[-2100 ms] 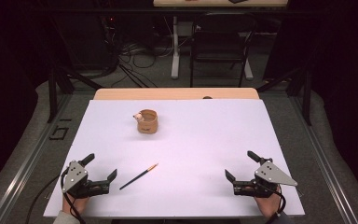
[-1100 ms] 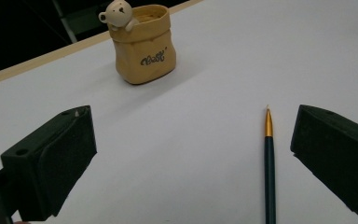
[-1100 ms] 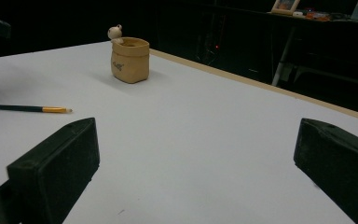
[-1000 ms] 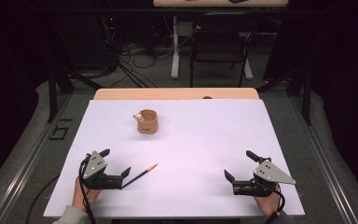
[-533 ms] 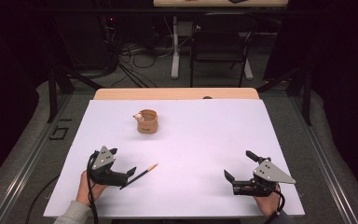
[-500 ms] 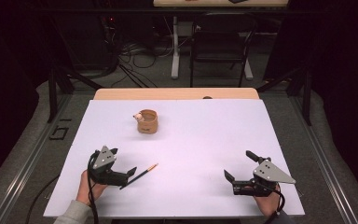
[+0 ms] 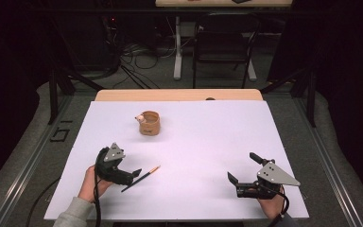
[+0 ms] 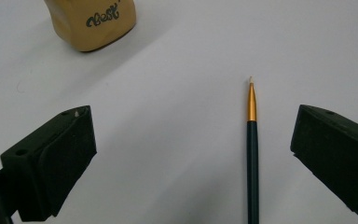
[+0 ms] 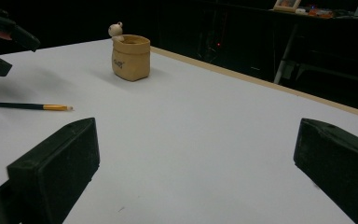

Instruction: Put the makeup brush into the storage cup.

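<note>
A thin dark paintbrush point(image 7: 142, 178) with a gold ferrule and pale tip lies on the white table sheet point(image 7: 208, 142), at the front left. My left gripper point(image 7: 131, 174) is down over its handle end, jaws open. In the left gripper view the paintbrush point(image 8: 252, 154) lies between the wide-apart jaws, closer to the right one and touching neither; the left gripper point(image 8: 193, 140) holds nothing. A small tan pouch-like cup point(image 7: 149, 123) stands further back. My right gripper point(image 7: 242, 167) rests open and empty at the front right; its own view shows the right gripper point(image 9: 196, 140) facing the cup point(image 9: 130, 57) and the paintbrush point(image 9: 28, 106).
The tan cup point(image 8: 93, 21) bears dark lettering and has a small round figure at its rim. A wooden table edge point(image 7: 179, 94) runs along the back of the sheet. Beyond it are table legs, cables and a dark floor.
My left gripper has moved right along the front of the table and turned onto the paintbrush, which now lies between its open jaws. The right gripper has stayed put.
</note>
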